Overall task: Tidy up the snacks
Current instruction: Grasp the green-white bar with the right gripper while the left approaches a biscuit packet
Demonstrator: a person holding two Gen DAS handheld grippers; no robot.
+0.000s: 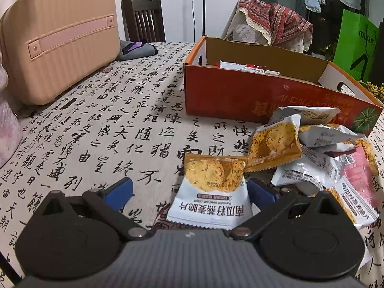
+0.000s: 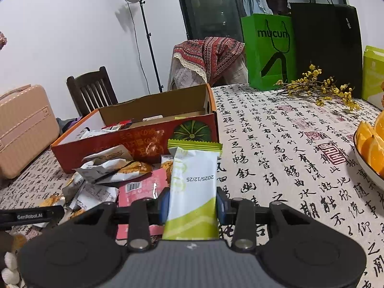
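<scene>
R tongs (image 2: 193, 206) clamped on green-white snack bar (image 2: 192, 192), held upright, prob. for drop into orange box (image 2: 134, 144) ahead-left. L tongs (image 1: 189, 189) apart, straddling pumpkin-seed crisp packet (image 1: 211, 187) flat on tablecloth (image 1: 108, 132); not yet pinched. Snack pile (image 1: 316, 153) just R of L tongs, box beyond.

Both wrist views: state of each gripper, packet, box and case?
Left gripper: open around an oat-crisp packet lying on the table.
Right gripper: shut on a green packet.
Box: open, some packets inside.
Pile: loose beside the box.
Pink case: closed.
</scene>
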